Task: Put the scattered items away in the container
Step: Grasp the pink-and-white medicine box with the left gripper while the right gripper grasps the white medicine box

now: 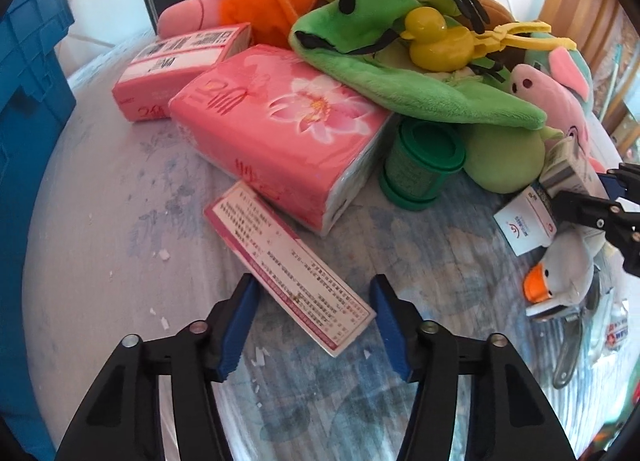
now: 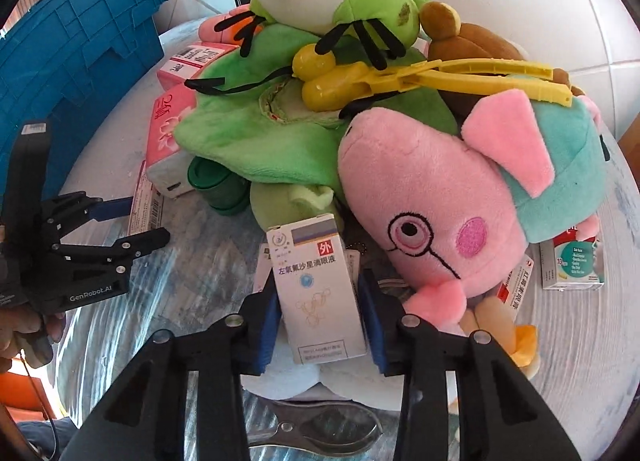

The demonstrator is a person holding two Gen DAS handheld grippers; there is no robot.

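Note:
My left gripper [image 1: 314,317] is open, its jaws on either side of the near end of a flat pink-edged box [image 1: 288,261] lying on the table. It also shows in the right wrist view [image 2: 120,225]. My right gripper [image 2: 318,313] has its jaws around a white eye-drop box [image 2: 316,293], with small gaps at the pads. That box also shows in the left wrist view [image 1: 568,169]. The blue crate [image 1: 28,73] stands at the far left; it also shows in the right wrist view [image 2: 80,53].
A pile holds pink tissue packs [image 1: 276,129], a green plush frog [image 2: 320,61], a yellow duck clamp [image 1: 440,41], a pink pig plush [image 2: 440,201], a green cup [image 1: 420,161] and a white duck plush [image 1: 560,273]. A metal clip [image 2: 312,429] lies below my right gripper.

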